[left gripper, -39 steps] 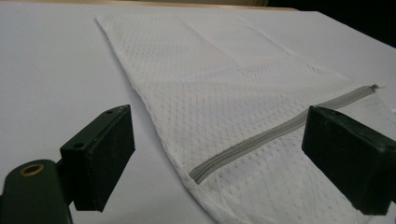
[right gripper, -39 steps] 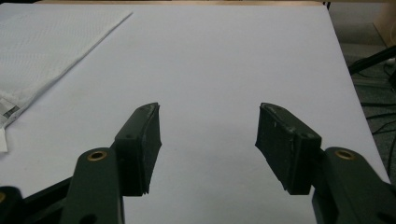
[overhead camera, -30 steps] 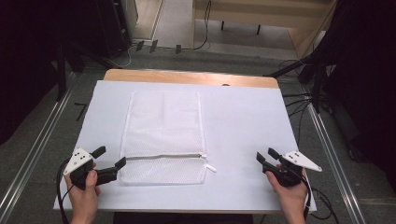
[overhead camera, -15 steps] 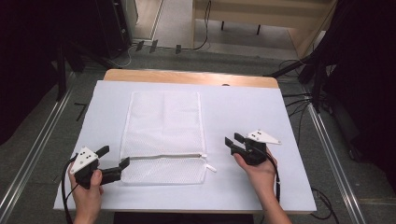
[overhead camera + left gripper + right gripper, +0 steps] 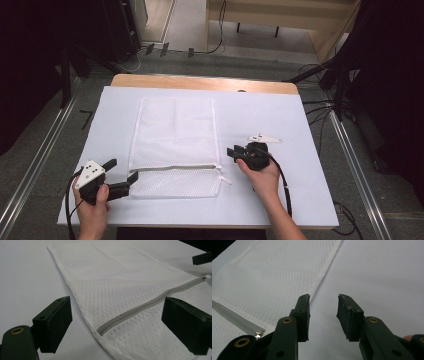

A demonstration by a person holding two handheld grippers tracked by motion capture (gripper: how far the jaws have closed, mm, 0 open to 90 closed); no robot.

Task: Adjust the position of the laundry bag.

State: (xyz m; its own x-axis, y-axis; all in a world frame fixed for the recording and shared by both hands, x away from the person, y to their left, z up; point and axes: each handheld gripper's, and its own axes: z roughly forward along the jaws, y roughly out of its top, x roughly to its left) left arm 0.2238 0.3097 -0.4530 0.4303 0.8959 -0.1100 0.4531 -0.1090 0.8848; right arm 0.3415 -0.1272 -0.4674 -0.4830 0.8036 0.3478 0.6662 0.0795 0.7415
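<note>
White tabletop (image 5: 310,195), unlabelled mesh bag (image 5: 175,135) – zipped

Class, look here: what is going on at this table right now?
A person works on a flat white mesh zip bag with a black claw in each hand. The left claw sits open at the bag's zip corner. The right claw, its jaws just closing with nothing between them, is beside the zip pull, not gripping.

R gripper (image 5: 234,151) is moving in from table's R edge toward mesh bag (image 5: 175,135), now just beside zipper pull (image 5: 218,167); jaws closing, nothing btwn them.
</note>
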